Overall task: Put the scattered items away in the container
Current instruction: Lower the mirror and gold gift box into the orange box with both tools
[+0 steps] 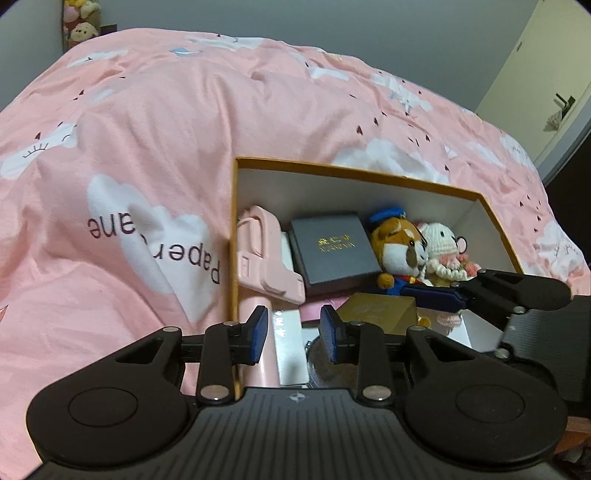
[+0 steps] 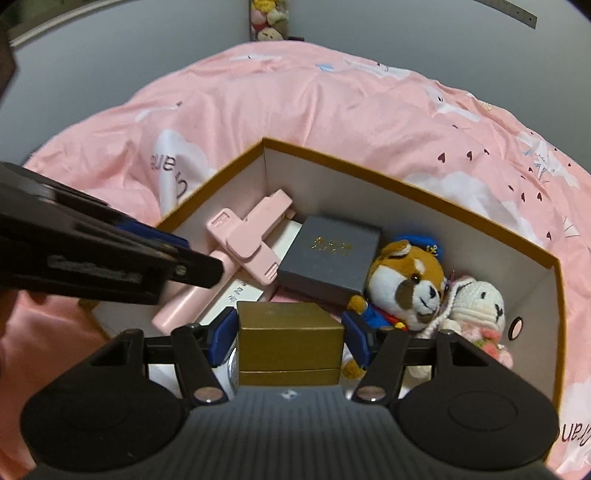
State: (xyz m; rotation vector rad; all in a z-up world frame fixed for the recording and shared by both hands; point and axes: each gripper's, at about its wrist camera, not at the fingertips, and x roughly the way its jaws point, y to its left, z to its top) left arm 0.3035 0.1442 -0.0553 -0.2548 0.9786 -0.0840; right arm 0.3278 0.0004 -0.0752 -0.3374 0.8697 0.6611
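An orange-rimmed cardboard box (image 2: 406, 181) with white inner walls lies on the bed. Inside it are a pink folding holder (image 2: 251, 240), a dark grey gift box (image 2: 332, 258), a plush dog in a blue cap (image 2: 406, 280), a crocheted white doll (image 2: 480, 306) and a long white carton (image 2: 236, 295). My right gripper (image 2: 290, 338) is shut on a gold box (image 2: 288, 332), held over the container's near end. In the left wrist view the gold box (image 1: 380, 310) shows beside that gripper's blue pad. My left gripper (image 1: 293, 334) hangs open and empty over the box's left wall (image 1: 233, 236).
A pink duvet (image 1: 166, 129) printed with white clouds covers the bed all around the box. Stuffed toys (image 2: 267, 22) are stacked at the far wall. A pale door (image 1: 546, 74) stands at the right. The left gripper (image 2: 192, 258) reaches in from the left.
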